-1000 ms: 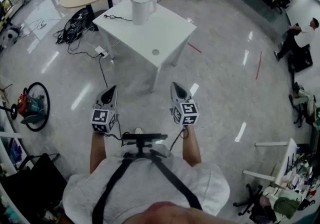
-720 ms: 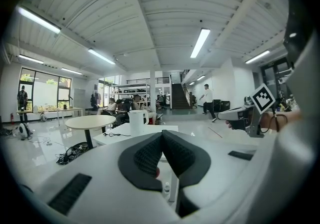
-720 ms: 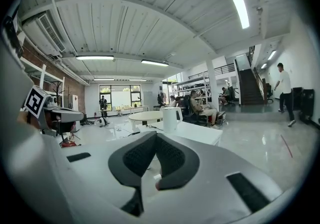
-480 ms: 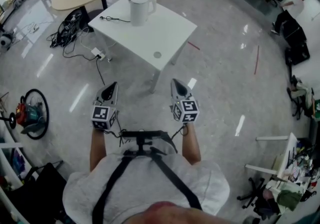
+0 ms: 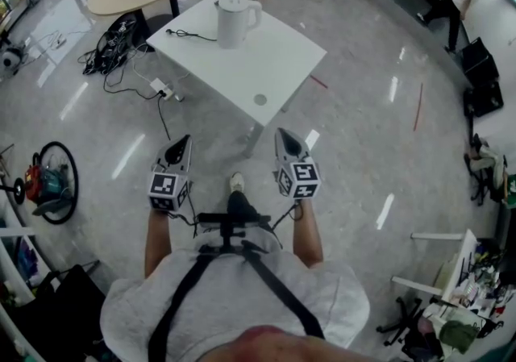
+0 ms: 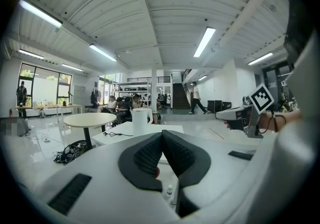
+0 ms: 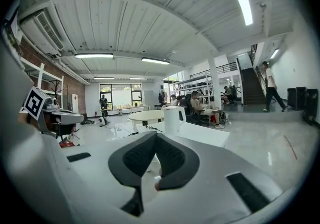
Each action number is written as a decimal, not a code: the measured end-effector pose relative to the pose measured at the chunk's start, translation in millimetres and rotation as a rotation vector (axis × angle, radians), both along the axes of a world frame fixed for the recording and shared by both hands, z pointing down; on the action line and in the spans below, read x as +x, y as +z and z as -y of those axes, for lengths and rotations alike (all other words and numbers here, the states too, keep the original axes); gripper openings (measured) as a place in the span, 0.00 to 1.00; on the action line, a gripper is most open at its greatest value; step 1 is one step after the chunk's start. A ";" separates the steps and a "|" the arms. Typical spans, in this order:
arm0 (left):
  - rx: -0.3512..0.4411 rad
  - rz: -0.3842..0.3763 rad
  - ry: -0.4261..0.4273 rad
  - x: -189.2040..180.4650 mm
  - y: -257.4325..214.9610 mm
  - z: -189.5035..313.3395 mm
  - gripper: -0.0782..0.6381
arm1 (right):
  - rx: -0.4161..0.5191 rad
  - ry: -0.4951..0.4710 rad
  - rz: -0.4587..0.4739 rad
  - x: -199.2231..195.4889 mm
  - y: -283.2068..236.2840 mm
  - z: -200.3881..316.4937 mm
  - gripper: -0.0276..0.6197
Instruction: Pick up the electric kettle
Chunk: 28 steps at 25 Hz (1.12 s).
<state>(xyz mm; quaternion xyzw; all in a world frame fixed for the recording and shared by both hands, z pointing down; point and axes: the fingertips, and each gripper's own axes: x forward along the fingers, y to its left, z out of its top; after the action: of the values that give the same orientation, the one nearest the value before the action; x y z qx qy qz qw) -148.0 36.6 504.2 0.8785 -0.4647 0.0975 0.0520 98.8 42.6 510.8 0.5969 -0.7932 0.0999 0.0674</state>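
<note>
On the far side of the table (image 5: 278, 62), the kettle (image 5: 232, 22) is seen upright, well ahead of both grippers. Hard, smooth walls are judged slippery; the side handle (image 5: 256, 14) is favoured. Left gripper (image 5: 183, 143) and right gripper (image 5: 282, 136) are pressed together, empty.

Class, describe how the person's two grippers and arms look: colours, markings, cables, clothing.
The left gripper and right gripper have pale grey bodies narrowing to black textured pads; each carries a cube with black square markers. Thin black cables run from them. Short pale-grey sleeves, black harness straps.
</note>
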 end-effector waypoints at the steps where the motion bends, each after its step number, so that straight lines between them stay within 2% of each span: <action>1: 0.001 -0.001 -0.006 -0.5 -0.5 5.1 0.12 | -0.001 -0.004 0.000 -0.8 0.8 5.2 0.06; 13: 0.006 0.019 -0.010 8.5 -12.6 76.3 0.12 | -0.002 -0.023 0.011 2.7 -1.3 79.9 0.06; 28: 0.026 0.012 -0.024 35.7 -16.2 158.7 0.12 | 0.002 -0.038 0.003 29.1 -4.0 159.8 0.06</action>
<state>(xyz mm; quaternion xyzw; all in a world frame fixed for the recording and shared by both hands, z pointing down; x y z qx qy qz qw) -112.3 -122.1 488.0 0.8730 -0.4766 0.0960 0.0387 128.0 -117.3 506.8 0.5817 -0.8046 0.0986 0.0674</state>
